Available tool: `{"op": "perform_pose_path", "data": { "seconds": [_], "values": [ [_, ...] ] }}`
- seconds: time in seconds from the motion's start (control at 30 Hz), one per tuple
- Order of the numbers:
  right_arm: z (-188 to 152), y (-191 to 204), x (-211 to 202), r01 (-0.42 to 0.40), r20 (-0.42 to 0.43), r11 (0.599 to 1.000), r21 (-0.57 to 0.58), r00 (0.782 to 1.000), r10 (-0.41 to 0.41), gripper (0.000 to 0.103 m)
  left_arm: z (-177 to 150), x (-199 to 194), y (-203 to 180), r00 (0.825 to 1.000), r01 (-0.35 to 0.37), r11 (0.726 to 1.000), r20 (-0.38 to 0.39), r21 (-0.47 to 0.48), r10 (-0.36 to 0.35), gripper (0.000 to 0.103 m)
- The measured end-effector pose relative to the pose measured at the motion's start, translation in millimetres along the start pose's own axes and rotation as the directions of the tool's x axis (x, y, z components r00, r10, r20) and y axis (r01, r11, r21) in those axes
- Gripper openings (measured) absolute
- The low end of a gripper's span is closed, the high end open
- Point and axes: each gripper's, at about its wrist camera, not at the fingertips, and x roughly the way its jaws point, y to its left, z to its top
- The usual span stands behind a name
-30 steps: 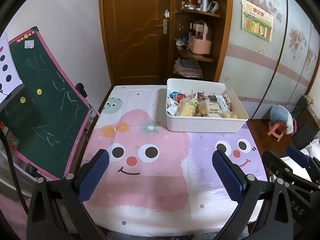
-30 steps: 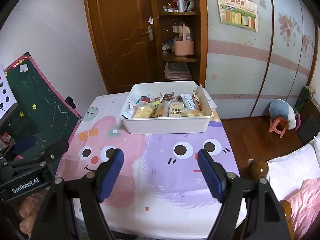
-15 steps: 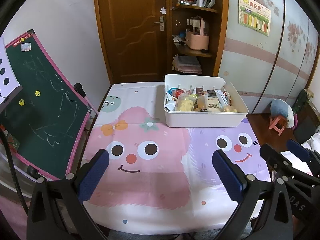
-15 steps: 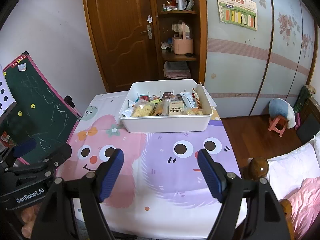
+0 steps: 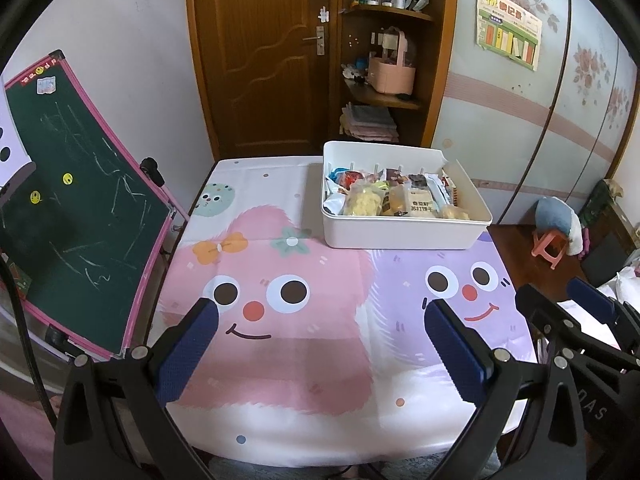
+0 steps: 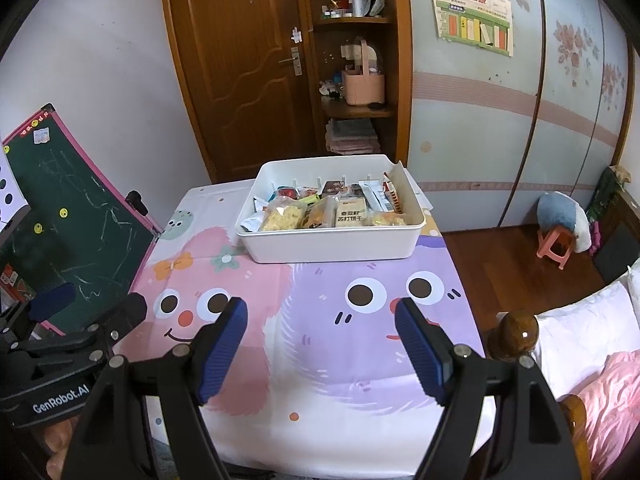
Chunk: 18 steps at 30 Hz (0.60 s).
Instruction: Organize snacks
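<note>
A white plastic bin stands at the far side of the table, on a cartoon-face tablecloth. Several wrapped snack packets stand in rows inside it. The bin also shows in the right wrist view, with the snacks in it. My left gripper is open and empty over the table's near edge. My right gripper is open and empty, also near the front edge. Both are well short of the bin.
A green chalkboard easel leans at the table's left. A wooden door and shelf unit stand behind the table. A pink stool and a bed with a wooden post are at the right.
Both grippers have drawn back and lifted a little, so the bin looks slightly farther away. Both stay open and empty.
</note>
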Motion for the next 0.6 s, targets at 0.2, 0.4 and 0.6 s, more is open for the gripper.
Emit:
{"op": "perform_pose_path", "data": {
  "seconds": [0.2, 0.4, 0.6],
  "values": [
    [-1.3, 1.2, -1.0, 0.007, 0.007, 1.0, -0.002, 1.0, -0.007, 0.077, 0.1, 1.2, 1.1, 1.0, -0.001, 1.0, -0.002, 0.002, 0.001, 0.103],
    [-1.3, 1.2, -4.3, 0.001, 0.016, 1.0, -0.005, 1.0, 0.0, 0.077, -0.6, 4.3, 0.5, 1.0, -0.001, 1.0, -0.022, -0.007, 0.0, 0.103],
    [-1.4, 1.3, -6.0, 0.0, 0.017, 1.0, -0.005, 1.0, 0.0, 0.077, -1.2, 4.9, 0.1, 1.0, -0.002, 1.0, -0.027, -0.006, 0.002, 0.103]
  ]
}}
